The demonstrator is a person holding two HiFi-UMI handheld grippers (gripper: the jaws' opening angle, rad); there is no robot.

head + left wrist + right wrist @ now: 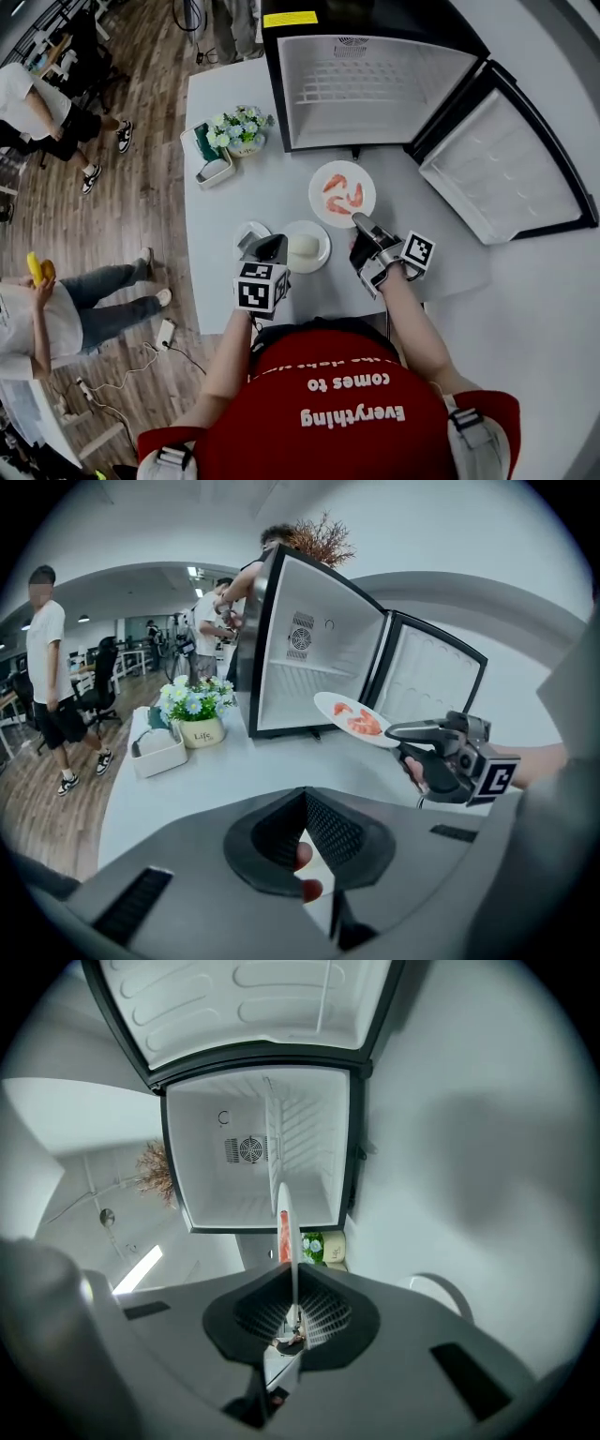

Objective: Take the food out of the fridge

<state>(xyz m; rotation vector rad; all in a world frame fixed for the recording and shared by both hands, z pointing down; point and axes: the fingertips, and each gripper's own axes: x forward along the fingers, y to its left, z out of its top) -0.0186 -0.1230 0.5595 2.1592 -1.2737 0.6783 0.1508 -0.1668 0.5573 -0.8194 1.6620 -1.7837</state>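
Plate of shrimp (342,194): out of the fridge (375,84), centre of head view, just below the open compartment. Pinched at its lower rim by right gripper (361,223), fingers clamped tight on the rim. Same plate (354,721) at centre right of left gripper view, lifted clear of the table (234,112), kept about level, probably to stop the shrimp sliding. In right gripper view, edge-on as a thin white line (287,1213) rising from between the fingers, red shrimp on its left face, bare fridge interior straight behind. Rim pinch likely the only hold on offer with a flat plate.

Left gripper (272,246): lower centre-left of head view, fingers pressed together, nothing between them. Just beside a plate with a white lump (307,247) and a small dish (249,234) on the table; contact with either not clear. Looks parked aside, leaving room for the right one.

Fridge door (506,169) swung wide toward upper right, no food visible inside. Flower pot (242,131) and white tray (216,171) at upper left of table, well apart from the shrimp.

Likely next: set down on free table near the other plates. Risk: tilt or slip with so narrow a hold.
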